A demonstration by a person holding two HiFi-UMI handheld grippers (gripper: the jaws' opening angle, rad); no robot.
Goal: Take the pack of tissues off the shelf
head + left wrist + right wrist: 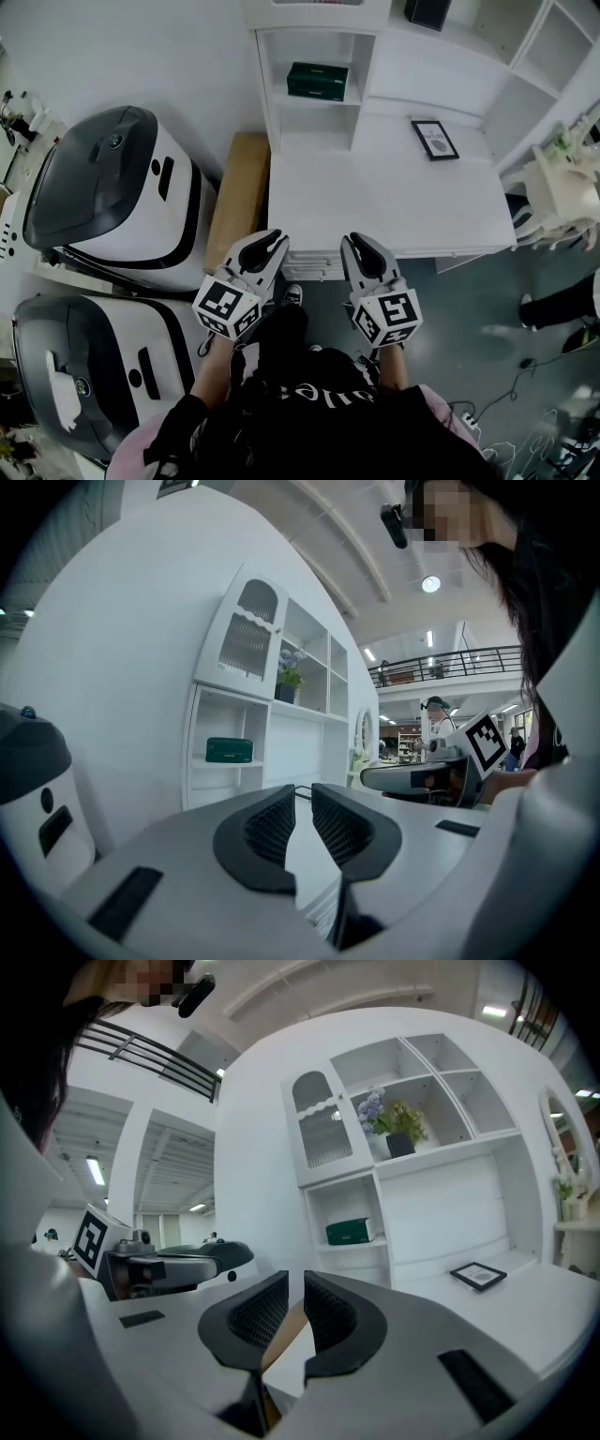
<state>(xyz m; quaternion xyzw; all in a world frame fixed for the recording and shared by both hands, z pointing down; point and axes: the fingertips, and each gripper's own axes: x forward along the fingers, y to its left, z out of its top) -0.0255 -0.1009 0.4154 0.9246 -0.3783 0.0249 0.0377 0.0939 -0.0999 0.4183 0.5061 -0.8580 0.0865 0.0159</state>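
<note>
The dark green pack of tissues (pixel 318 81) lies on a low shelf in the white shelf unit (pixel 272 103) at the back of the white desk (pixel 375 216). It also shows far ahead as the pack (pixel 230 750) in the left gripper view and the pack (pixel 351 1232) in the right gripper view. My left gripper (pixel 275 243) and right gripper (pixel 358 246) hover side by side over the desk's near edge, well short of the shelf. Both are shut, with nothing between their pads.
A small framed picture (pixel 435 139) lies on the desk right of the shelf. Two white-and-grey machines (pixel 112 187) (pixel 94 375) stand at the left, with a brown board (pixel 239 197) against the desk's side. A potted plant (pixel 398 1129) sits on an upper shelf. A white chair (pixel 562 192) and a person's leg (pixel 562 305) are at the right.
</note>
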